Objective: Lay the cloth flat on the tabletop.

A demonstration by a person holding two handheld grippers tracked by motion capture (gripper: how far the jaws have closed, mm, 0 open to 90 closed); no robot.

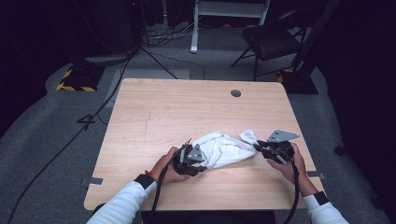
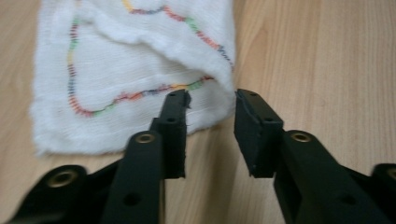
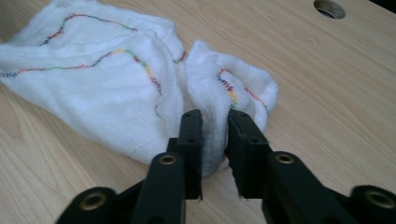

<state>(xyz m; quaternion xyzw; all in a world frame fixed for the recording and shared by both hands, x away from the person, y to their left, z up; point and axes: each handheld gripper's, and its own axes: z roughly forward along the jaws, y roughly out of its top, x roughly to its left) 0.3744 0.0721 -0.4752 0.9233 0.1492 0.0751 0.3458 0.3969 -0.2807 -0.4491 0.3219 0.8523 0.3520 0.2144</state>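
Observation:
A white cloth (image 1: 219,148) with rainbow stitching lies crumpled on the wooden table (image 1: 187,107), near its front edge. My left gripper (image 1: 201,162) is at the cloth's left end. In the left gripper view its jaws (image 2: 211,98) stand apart over the cloth (image 2: 130,70), whose corner lies just at the tips with nothing pinched. My right gripper (image 1: 257,147) is at the cloth's right end. In the right gripper view a raised fold of the cloth (image 3: 93,79) stands in the narrow gap of the right gripper (image 3: 214,116), and the pads look slack on it.
A round cable hole (image 1: 236,93) sits near the table's far edge and also appears as the hole (image 3: 329,8) in the right gripper view. Beyond the table stand a black chair (image 1: 271,39) and a white frame (image 1: 196,28), with cables on the grey floor.

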